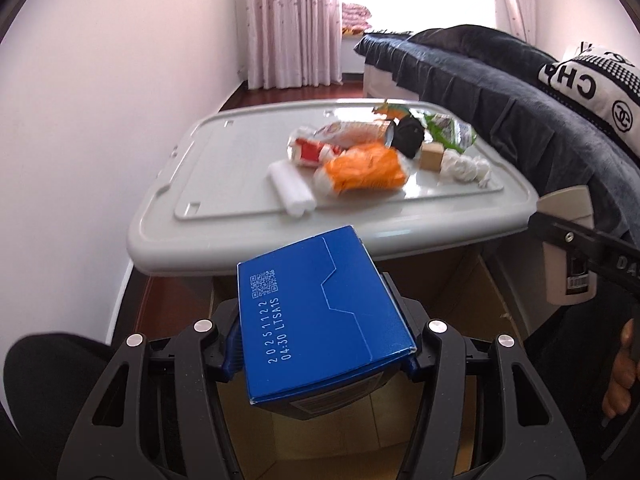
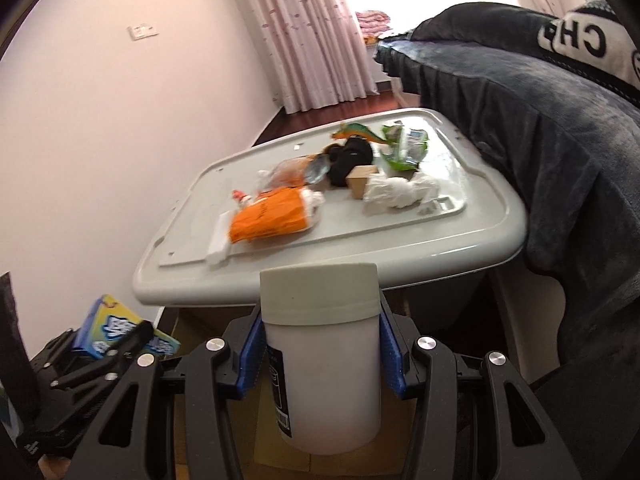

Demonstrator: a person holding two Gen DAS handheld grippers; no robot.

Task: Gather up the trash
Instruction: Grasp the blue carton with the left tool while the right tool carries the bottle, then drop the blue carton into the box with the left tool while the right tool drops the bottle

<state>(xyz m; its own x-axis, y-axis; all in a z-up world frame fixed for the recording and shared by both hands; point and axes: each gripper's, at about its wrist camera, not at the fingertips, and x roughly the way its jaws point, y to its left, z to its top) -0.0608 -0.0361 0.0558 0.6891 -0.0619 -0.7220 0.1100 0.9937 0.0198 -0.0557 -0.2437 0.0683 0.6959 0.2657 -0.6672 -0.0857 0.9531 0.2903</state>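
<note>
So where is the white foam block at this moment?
The foam block lies on the grey lid, at its near left part, touching the orange bag.

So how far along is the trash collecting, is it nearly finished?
Not nearly. In hand: the left gripper holds a blue carton, the right gripper a white jar. Left on the grey lid: orange bag, crumpled tissue and other wrappers. No bin in view.

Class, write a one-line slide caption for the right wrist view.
Right gripper clamps a white jar before a grey lid strewn with trash.
</note>
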